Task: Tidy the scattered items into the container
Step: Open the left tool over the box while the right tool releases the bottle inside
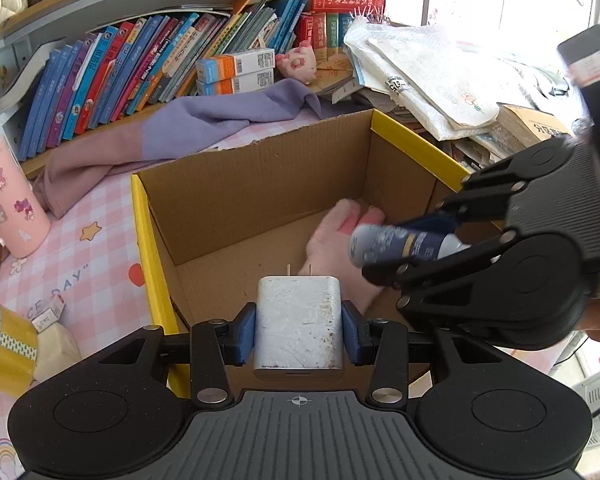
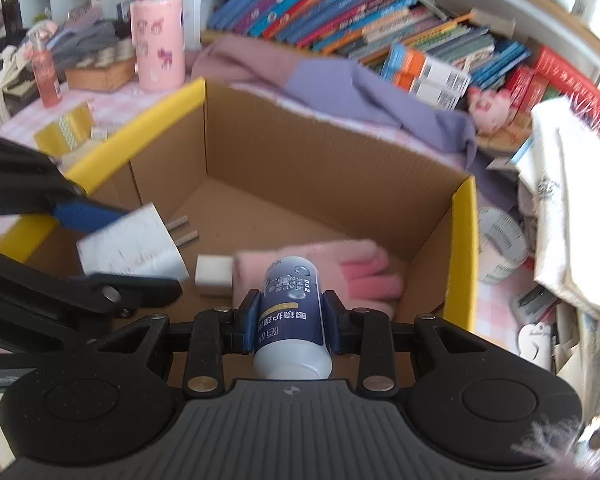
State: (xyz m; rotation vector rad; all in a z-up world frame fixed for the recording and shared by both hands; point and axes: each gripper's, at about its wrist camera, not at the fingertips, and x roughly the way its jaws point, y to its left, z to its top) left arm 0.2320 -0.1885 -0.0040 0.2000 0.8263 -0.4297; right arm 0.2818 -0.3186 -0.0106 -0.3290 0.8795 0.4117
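— Where do things stand?

— Both my tools hang over the open brown cardboard box with yellow-edged flaps [image 1: 260,184], which sits on the pink checked tabletop [image 1: 100,240]. My left tool [image 1: 299,330] is pinching a scuffed white wall charger with two metal prongs [image 1: 299,320]; my right tool [image 2: 291,318] is pinching a small blue-and-white labelled bottle [image 2: 290,312] across its middle.

— What worries you most?

— The box walls. My two tools crowd close together above it, so one could knock the other or catch a yellow flap and shove the box across the tabletop.

— And inside?

— A fluffy pink glove [image 2: 340,276] already lies on the floor of the box, with a small white cube [image 2: 214,276] beside it. If I let the bottle go from up here, I judge it could bounce off the glove, roll, or strike the cube.

— The charger?

— It is heavy for its size, prongs pointing forward. Dropped, it may land prongs-first and dent the cardboard, or hit the bottle if both fall together. Lower first, then release one at a time.
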